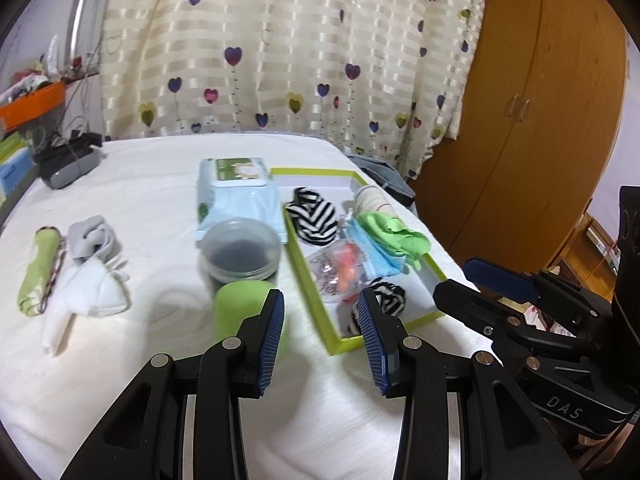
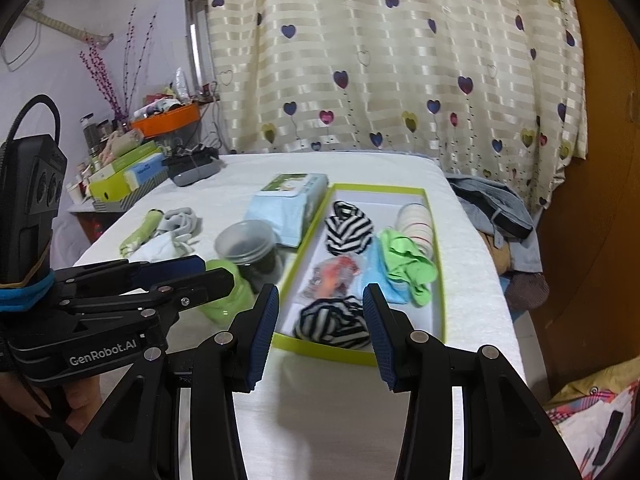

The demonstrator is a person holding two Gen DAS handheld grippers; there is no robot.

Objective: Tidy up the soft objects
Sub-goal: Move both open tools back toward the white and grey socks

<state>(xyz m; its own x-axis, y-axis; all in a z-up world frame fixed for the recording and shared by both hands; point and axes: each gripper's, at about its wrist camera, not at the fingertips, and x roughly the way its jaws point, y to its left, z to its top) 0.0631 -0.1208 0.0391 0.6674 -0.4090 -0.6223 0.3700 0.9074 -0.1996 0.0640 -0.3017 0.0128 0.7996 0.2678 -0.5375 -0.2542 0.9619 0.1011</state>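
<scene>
left gripper [image 2: 168, 276] body — "GenRobot.AI" | right gripper [image 1: 472, 280] body — "DAS"

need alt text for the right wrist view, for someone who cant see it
The open, empty right gripper points at a green-rimmed tray on a white-covered table, holding two striped fabric bundles, a green cloth and a clear packet. Left of the tray are a lidded jar, a wipes pack and the left gripper.

On the table [image 1: 160, 184], the tray [image 1: 312, 276] sits to the right — rolled socks [image 1: 314, 216], cloths and a small bag [image 1: 340, 268] inside it. Just left of it, the jar [image 1: 240, 250], with the wipes pack [image 1: 236, 192] behind. Far left — more rolled cloths [image 1: 72, 264].
</scene>
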